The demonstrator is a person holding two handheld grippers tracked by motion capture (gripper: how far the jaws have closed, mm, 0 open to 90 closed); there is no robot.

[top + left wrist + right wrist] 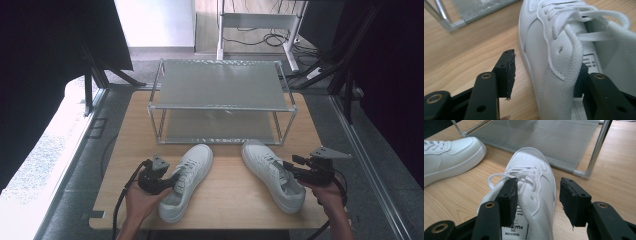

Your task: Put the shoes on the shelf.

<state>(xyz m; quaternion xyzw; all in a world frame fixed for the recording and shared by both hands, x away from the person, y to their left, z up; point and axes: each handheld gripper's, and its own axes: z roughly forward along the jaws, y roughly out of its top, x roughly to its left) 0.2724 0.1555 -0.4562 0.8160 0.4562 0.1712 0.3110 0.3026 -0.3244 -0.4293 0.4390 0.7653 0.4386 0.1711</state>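
Where the person's left hand enters from the bottom of the high view, the left hand-held gripper sits at the heel end of the left shoe. Seen from the left gripper view, its jaws stand apart and straddle the side wall of that shoe's collar: one jaw is inside the opening against the lining, the other is outside over bare wood, clear of the leather. The jaws have not pressed together on the wall.

The right hand-held gripper, held in the right hand, is placed likewise at the right shoe. Its own view shows the jaws parted, one inside the shoe opening above the printed label, the other outside the shoe's side with a visible gap to the leather.

Both shoes are white lace-up trainers lying upright on the wooden worktop, toes pointing away from the person toward the rack. They are well apart at the heels and closer at the toes. Each toe lies just in front of the rack's lower shelf.

That rack is a two-tier metal frame with grey fabric shelves, standing at the far half of the worktop. Beyond it, on the floor, is a white desk frame with cables.
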